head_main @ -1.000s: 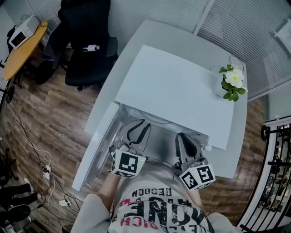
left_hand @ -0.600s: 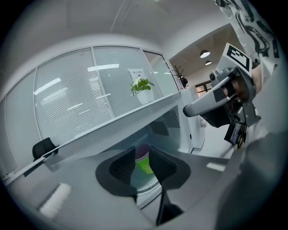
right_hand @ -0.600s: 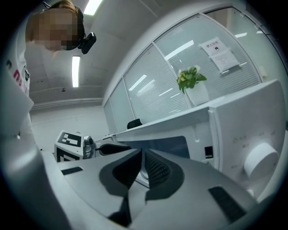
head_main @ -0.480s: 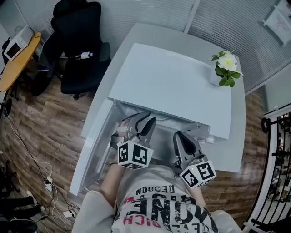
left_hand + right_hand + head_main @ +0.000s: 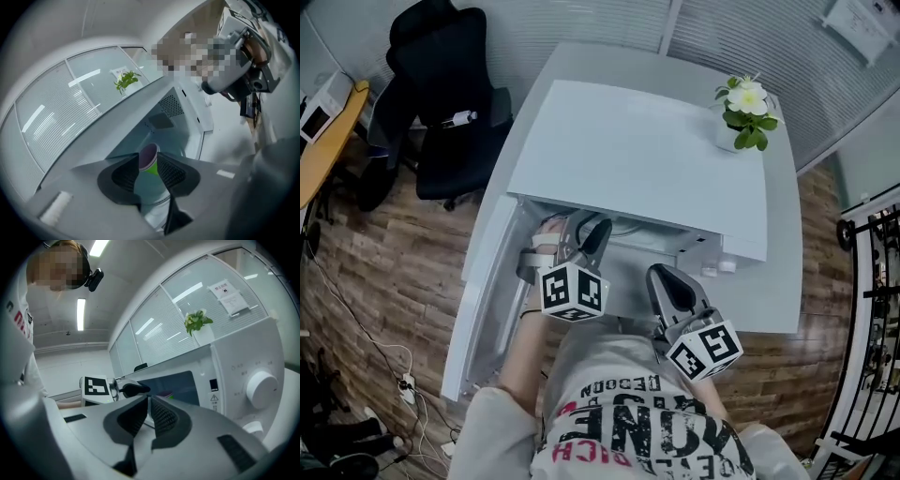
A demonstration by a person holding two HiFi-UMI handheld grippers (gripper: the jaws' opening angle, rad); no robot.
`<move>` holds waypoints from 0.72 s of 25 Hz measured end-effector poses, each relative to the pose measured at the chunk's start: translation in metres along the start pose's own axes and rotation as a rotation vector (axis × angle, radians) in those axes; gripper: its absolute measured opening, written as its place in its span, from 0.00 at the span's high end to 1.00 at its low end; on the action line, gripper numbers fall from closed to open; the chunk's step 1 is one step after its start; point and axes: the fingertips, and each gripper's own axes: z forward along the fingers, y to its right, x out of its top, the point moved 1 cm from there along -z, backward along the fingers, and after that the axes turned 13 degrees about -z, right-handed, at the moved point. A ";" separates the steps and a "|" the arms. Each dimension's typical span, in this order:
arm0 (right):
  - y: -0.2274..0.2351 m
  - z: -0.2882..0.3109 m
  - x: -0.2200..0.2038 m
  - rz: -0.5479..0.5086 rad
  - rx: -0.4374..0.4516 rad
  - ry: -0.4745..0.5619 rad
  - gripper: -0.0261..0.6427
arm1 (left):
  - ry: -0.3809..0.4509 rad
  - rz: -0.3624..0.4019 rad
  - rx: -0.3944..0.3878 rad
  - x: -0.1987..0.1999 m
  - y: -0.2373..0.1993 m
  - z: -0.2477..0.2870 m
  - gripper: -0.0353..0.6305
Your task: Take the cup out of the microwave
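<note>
Our left gripper [image 5: 586, 234] reaches forward, tilted and pointing slightly down. Its jaws have just been opening wide, with the cup [image 5: 149, 157] in the gap, ungripped. Our right gripper [image 5: 667, 283] is beside it, nearer our body, jaws together, empty.

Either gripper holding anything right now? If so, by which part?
Nothing held. Left gripper: jaws have just been opening, cup in the gap between them, not yet gripped. Right gripper: jaws together, empty.

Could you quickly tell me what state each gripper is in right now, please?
Left gripper: open, jaws have just been opening; the cup in the microwave shows between them, not gripped.
Right gripper: closed, holding nothing.
</note>
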 end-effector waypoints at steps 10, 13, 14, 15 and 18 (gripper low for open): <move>0.002 -0.013 0.002 -0.006 -0.029 0.003 0.92 | -0.060 0.117 -0.058 -0.004 0.016 0.024 0.74; 0.005 -0.015 0.000 -0.010 -0.038 0.002 0.92 | -0.080 0.147 -0.075 -0.008 0.019 0.030 0.74; 0.006 -0.016 0.000 -0.010 -0.039 0.002 0.92 | -0.089 0.154 -0.080 -0.009 0.019 0.032 0.74; 0.007 -0.016 0.000 -0.008 -0.040 0.003 0.92 | -0.097 0.158 -0.085 -0.010 0.019 0.034 0.74; 0.008 -0.017 0.002 0.002 -0.040 0.008 0.92 | -0.118 0.166 -0.092 -0.012 0.018 0.039 0.74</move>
